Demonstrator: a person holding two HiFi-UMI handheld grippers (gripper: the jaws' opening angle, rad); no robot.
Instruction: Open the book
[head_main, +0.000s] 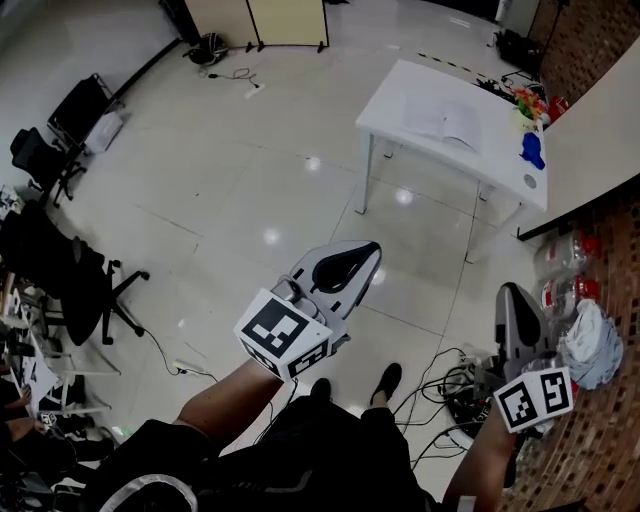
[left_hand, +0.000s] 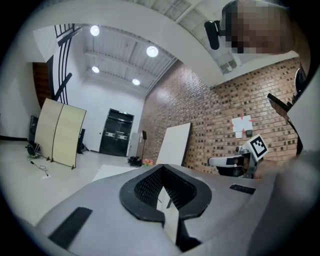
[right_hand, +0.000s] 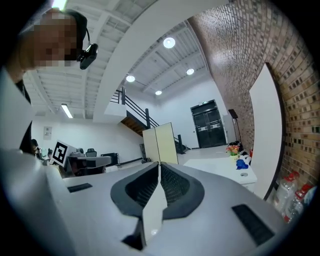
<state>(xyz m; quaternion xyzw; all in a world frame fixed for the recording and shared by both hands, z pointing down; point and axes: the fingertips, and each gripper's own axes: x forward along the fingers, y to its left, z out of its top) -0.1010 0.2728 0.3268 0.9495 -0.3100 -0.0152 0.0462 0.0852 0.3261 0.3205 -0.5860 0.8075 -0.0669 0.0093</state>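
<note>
The book (head_main: 445, 120) lay near the middle of the white counter (head_main: 400, 105), well apart from the person. I couldn't tell whether it was shut. They'd best step close first, then catch only the cover's edge. Both forearms reached out level, with the left hand-held gripper (head_main: 368, 252) and right hand-held gripper (head_main: 508, 292) each pressed together, empty.

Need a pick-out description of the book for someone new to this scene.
Find the white table near the brick wall, far across the floor. The book lies flat near the table's middle, pale pages spread. Unlike the flowers and blue object at the table's right end, it is flat and white.
</note>
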